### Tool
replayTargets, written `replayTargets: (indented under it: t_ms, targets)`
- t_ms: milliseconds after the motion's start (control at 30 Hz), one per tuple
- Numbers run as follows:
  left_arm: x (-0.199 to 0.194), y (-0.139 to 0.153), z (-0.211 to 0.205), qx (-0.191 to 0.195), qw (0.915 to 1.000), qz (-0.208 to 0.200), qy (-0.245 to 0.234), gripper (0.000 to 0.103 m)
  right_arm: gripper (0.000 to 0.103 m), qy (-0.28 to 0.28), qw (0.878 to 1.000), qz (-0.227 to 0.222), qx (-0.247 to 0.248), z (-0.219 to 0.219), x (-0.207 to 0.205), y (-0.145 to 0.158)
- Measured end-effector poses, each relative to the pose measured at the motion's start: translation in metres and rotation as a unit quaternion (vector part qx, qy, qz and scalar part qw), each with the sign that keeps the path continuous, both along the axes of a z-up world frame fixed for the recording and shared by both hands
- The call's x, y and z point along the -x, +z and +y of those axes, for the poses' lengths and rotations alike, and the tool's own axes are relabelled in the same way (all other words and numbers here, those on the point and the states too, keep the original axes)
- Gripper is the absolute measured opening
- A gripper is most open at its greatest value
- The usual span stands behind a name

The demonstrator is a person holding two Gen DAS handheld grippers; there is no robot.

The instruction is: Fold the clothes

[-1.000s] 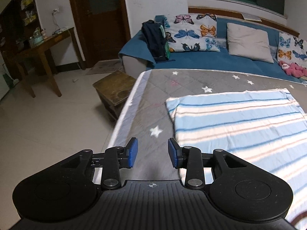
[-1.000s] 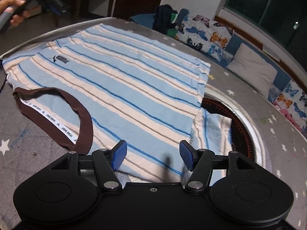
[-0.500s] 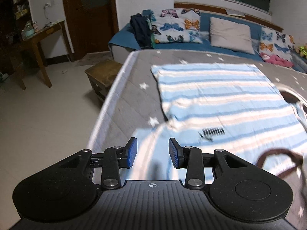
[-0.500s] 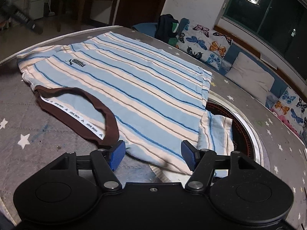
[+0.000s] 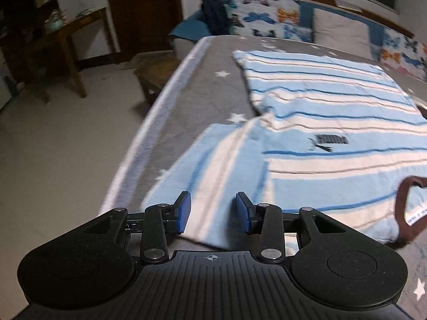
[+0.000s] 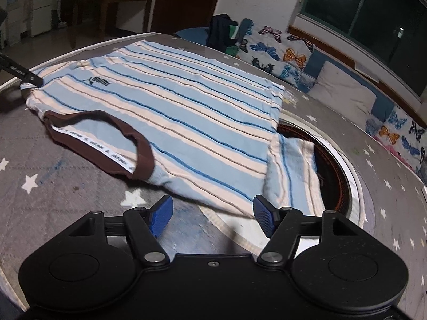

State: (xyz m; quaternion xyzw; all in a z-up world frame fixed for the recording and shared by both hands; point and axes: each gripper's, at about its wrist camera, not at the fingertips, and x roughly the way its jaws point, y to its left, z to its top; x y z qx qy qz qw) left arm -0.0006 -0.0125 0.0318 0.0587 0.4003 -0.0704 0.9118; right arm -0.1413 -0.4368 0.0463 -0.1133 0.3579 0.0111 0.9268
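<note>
Right wrist view showing grey star-patterned table (image 6: 66, 176) lying under striped T-shirt (image 6: 186, 112), sofa (image 6: 344, 93) (butterfly cushions) sitting behind, right gripper (image 6: 212, 214) and left gripper (image 5: 212, 212) both hanging released, grasping nothing.

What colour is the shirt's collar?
Brown, with a white printed tape inside; the collar shows best in the right wrist view.

left gripper (image 5: 213, 211): black ribbed body w/ crosshair mark, 2 round discs
right gripper (image 6: 212, 214): black, smooth body, centre screw
fingers (image 5: 182, 211): blue textured pads, silver pivot screws
</note>
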Motion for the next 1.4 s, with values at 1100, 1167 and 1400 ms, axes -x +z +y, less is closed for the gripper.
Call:
replayTargets:
  t_ms: [1100,1167,1400]
  targets:
    - [0.031,0.011,0.033,0.039,0.9981,-0.013,0.045,0.050,0.031,-0.242,0.954,-0.034,-0.172,-0.133,-0.020,-0.033]
    - [0.031,0.009,0.035,0.041,0.9981,-0.010,0.046,0.050,0.026,-0.243,0.954,-0.036,-0.170,-0.133,-0.022,-0.034]
    - [0.029,0.006,0.041,0.044,0.9977,-0.007,0.051,0.050,0.007,-0.230,0.954,-0.074,-0.176,-0.126,-0.021,-0.014]
